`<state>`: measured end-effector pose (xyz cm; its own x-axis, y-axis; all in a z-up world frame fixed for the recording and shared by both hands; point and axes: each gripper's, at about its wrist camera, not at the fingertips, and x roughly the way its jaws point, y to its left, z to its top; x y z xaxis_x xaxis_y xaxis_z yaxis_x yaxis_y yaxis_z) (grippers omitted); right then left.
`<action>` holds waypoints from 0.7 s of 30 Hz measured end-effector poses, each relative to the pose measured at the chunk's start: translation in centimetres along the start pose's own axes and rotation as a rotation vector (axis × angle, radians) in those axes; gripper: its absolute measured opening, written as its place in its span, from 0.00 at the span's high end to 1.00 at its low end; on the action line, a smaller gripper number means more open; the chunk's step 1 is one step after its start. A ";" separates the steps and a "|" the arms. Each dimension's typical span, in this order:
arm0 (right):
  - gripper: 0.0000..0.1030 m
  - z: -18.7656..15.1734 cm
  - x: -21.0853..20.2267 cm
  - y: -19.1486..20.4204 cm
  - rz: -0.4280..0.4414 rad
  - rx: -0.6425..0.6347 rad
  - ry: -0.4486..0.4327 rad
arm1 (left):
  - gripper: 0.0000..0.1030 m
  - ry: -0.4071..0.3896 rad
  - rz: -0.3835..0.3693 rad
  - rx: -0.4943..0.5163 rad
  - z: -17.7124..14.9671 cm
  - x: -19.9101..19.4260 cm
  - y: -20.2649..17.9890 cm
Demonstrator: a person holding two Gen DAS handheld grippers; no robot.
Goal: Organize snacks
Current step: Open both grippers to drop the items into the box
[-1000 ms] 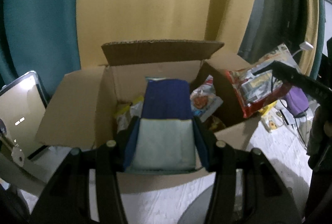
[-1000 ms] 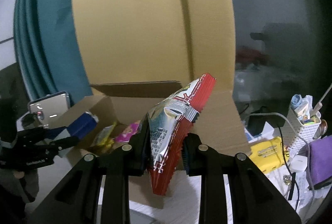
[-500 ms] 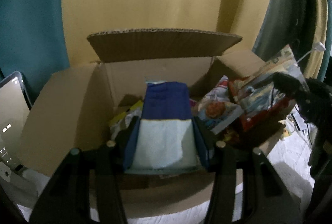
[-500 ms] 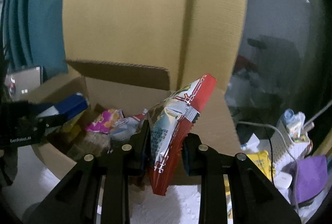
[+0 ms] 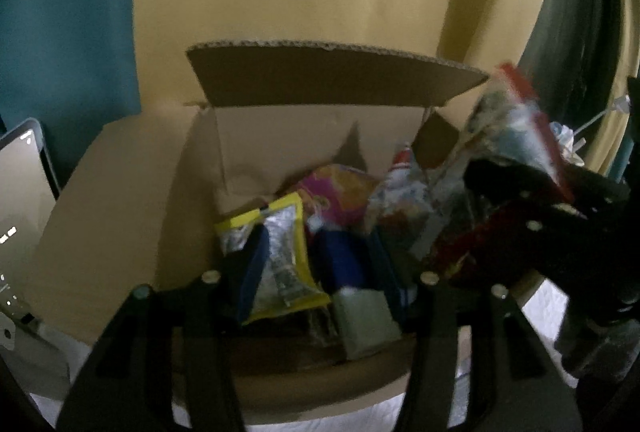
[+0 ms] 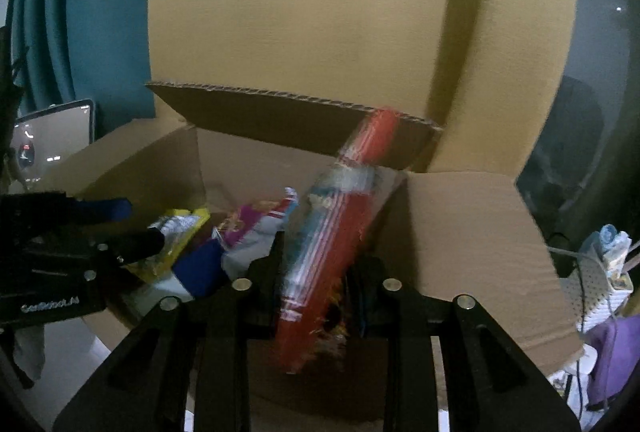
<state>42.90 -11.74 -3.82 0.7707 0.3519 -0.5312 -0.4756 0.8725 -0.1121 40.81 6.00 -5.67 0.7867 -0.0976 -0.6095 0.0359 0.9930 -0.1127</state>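
An open cardboard box [image 5: 132, 199] holds several snack packs: a yellow-edged pack [image 5: 284, 256], a pink pack [image 5: 340, 191] and a red-and-white one [image 5: 400, 187]. My left gripper [image 5: 320, 272] is open over the box; the blue-and-white box [image 5: 356, 296] lies loose inside, between the fingers near the right one. My right gripper [image 6: 316, 268] stands over the box [image 6: 460, 232] with its fingers apart. The blurred red-and-silver snack bag [image 6: 340, 232] stands tilted between them. The bag also shows in the left wrist view [image 5: 516, 135].
A tablet [image 5: 20, 191] leans at the box's left. To the right stand a white perforated holder [image 6: 600, 280] with cables and a purple item [image 6: 616, 356]. Yellow and teal curtains hang behind the box. White cloth covers the table.
Both grippers moved forward over the box. The left one opened and the blue-and-white box dropped in. The right fingers spread and the red bag blurs between them.
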 end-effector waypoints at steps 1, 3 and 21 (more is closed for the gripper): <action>0.72 0.2 0.2 0.3 -0.009 -0.007 0.002 | 0.43 -0.003 -0.001 -0.003 0.0 -0.2 0.1; 0.69 0.5 0.8 0.7 -0.009 -0.015 0.009 | 0.42 -0.005 -0.004 -0.005 0.1 -0.6 0.2; 0.36 0.5 -2.2 0.1 0.177 0.120 0.058 | 0.35 -0.037 -0.016 0.001 -0.6 -5.1 -0.2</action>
<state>41.37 -12.26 -2.29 0.6519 0.4864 -0.5817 -0.5449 0.8340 0.0866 36.40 6.23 -2.99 0.8084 -0.1107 -0.5781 0.0489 0.9914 -0.1216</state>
